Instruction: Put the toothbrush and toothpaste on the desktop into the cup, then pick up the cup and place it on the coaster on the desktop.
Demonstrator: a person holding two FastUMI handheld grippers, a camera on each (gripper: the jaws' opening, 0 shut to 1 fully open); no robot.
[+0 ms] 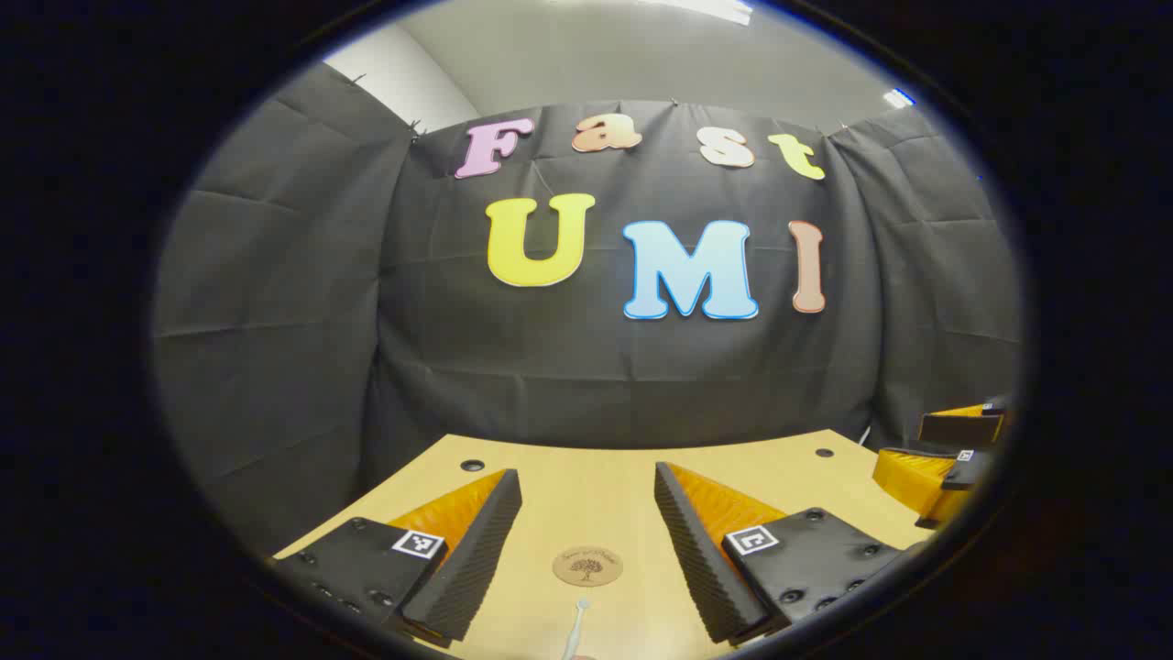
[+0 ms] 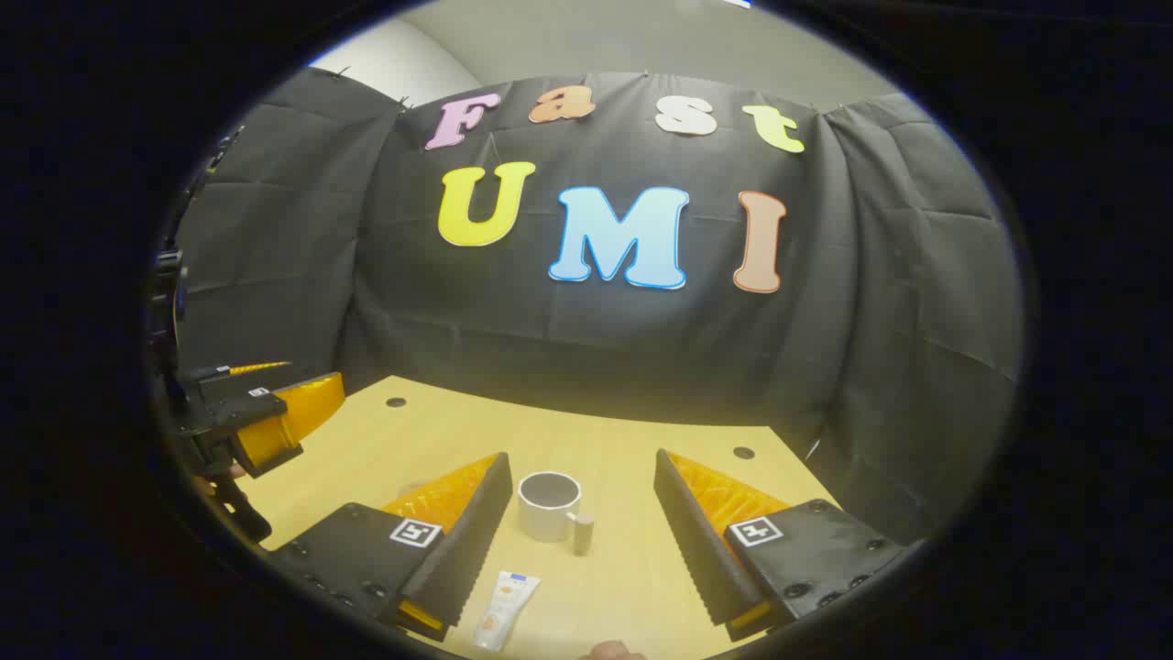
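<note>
Left gripper (image 1: 586,541): jaws wide apart, holding nothing, poised above the desk (image 1: 596,477).
Coaster (image 1: 587,566): round, flat on the desk between the left fingers, touching neither.
Toothbrush (image 1: 577,628): lies just this side of the coaster, head toward it, at the bottom of the left gripper view.
Right gripper (image 2: 582,532): jaws spread, empty, over the desk.
Cup (image 2: 550,505): upright, empty, handle toward the camera, bare desk on both sides.
Toothpaste (image 2: 506,610): flat on the desk, nearer than the cup, just beside the right gripper's left finger.
Desk edges: far edge meets the black cloth; bare wood lies behind the cup.
</note>
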